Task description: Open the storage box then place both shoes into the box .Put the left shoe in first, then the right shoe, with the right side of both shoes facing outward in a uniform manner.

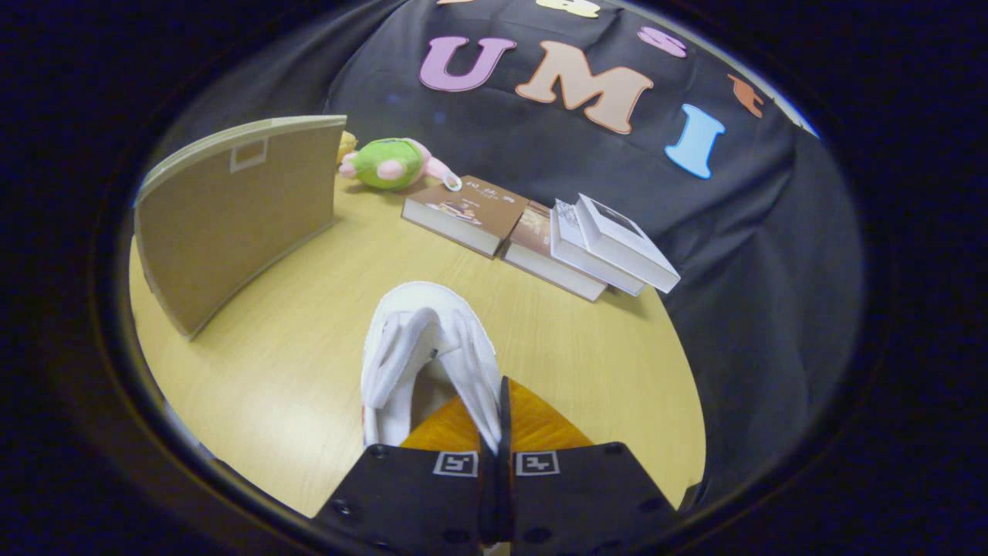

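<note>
A white slipper-style shoe point(409, 340) lies along my fingers with its toe pointing away, over the yellow wooden table point(602, 363). My gripper point(500, 421) is shut on the shoe's right side edge, which runs down into the narrow gap between the two fingers. The shoe's heel end is hidden behind the fingers. I cannot tell whether the shoe touches the table. To the left and ahead stands the tan cardboard storage box point(231, 216), showing a broad flat panel with a small pale label; its inside is hidden from me.
Beyond the shoe, several books point(471, 212) lie in a row against the black cloth wall, with white ones point(617, 243) stacked at the right end. A green and pink plush toy point(390, 164) sits behind the box. The table edge curves off at the right.
</note>
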Demonstrator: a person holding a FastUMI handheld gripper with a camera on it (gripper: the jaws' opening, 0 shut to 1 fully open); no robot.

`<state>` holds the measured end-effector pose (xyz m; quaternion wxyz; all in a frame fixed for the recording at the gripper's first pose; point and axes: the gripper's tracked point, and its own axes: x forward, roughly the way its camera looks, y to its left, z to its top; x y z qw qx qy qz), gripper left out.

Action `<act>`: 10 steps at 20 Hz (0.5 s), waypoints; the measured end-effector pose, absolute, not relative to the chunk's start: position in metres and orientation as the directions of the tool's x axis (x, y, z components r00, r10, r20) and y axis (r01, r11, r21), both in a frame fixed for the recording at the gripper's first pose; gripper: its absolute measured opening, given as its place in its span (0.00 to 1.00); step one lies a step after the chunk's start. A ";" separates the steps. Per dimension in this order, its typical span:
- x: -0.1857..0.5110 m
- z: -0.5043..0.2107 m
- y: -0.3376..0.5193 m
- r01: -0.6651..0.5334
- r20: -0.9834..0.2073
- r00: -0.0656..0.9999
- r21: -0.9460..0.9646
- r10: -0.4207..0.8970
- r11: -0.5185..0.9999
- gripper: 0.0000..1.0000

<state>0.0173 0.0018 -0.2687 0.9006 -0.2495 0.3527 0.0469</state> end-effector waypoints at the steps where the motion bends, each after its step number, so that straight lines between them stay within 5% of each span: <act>1: 0.016 -0.260 0.010 -0.263 -0.658 0.750 -0.390 -0.067 0.882 0.04; 10: 0.012 -0.144 0.105 -0.302 -0.610 0.776 -0.132 0.163 0.944 0.04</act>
